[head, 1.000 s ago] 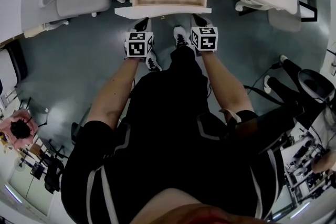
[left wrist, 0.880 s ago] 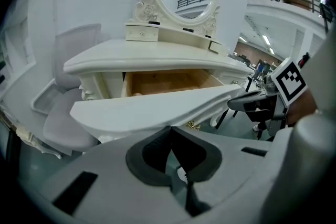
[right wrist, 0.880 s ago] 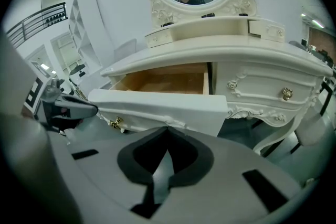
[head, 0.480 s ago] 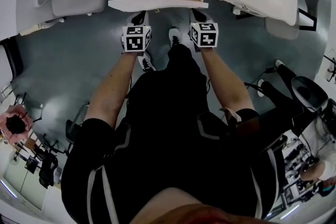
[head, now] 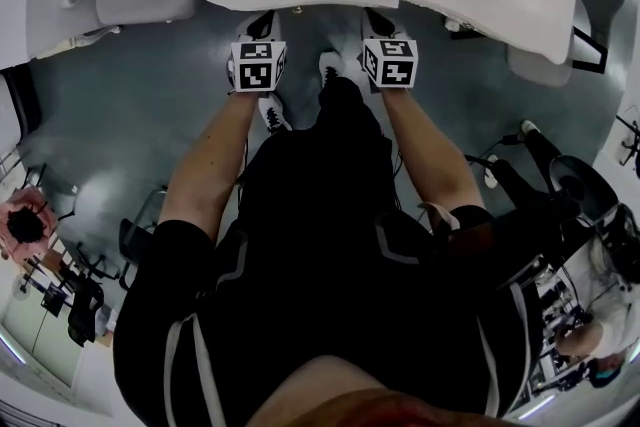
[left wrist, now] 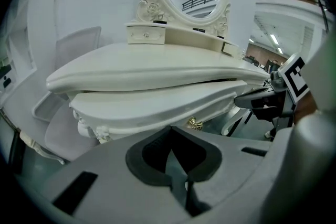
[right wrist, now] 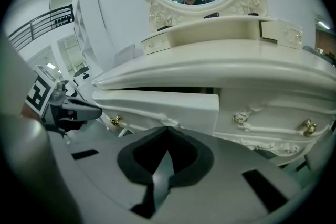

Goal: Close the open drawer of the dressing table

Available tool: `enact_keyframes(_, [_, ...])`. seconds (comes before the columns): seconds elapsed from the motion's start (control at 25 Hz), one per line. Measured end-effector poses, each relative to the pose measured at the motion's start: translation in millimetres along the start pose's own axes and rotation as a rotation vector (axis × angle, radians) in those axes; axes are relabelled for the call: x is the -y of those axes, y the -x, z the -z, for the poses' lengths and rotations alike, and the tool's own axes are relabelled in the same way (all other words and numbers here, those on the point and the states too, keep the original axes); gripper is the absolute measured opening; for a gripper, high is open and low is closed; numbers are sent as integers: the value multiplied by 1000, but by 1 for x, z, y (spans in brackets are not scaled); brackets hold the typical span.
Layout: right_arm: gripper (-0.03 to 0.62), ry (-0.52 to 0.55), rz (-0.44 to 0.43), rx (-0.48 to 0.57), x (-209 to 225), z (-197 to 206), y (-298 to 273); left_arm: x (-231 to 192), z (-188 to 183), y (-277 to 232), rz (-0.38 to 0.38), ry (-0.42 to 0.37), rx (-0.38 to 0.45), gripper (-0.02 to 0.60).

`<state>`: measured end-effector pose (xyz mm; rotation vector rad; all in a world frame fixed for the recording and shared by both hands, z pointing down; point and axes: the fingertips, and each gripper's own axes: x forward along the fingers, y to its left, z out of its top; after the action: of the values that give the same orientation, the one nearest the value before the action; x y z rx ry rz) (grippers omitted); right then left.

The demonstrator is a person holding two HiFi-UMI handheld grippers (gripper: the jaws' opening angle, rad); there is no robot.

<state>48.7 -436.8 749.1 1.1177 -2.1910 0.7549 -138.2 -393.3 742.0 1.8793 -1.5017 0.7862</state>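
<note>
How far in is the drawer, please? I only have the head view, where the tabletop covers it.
Observer: Not flush. In the right gripper view the drawer front stands proud of the neighbouring panel, with a dark gap above it.
Operator: Thank you. Is either gripper holding its knob?
Observer: No. The gold knob is free, and the left gripper and right gripper are both shut on nothing.
</note>
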Motion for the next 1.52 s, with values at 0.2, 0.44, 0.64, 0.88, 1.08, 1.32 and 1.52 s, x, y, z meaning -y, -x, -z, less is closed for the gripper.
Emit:
enact_keyframes(0.2, [5,0,20,25,8,-12,-9,0,-5,7,17,16,9,5])
enact_keyframes(0.44, [5,-7,38,54,15,-27,-20,-1,-8,19,27,44,25,5])
enact_keyframes(0.64, [5,9,59,70,18,-29,-26,3,-18,33,48,103,56,5])
enact_keyframes(0.88, [3,-26,27,24,10,-26,-42,5,-43,53,55,84,116,5])
enact_keyframes(1.08, [5,-110,62,32,17,-28,-40,1,-58,75,51,77,149,5])
enact_keyframes(1.32, [5,-75,101,23,8,-39,-13,0,-80,109,74,45,226,5])
enact_keyframes(1.52, [5,-130,33,39,-23,-47,24,11,-102,148,180,67,306,5])
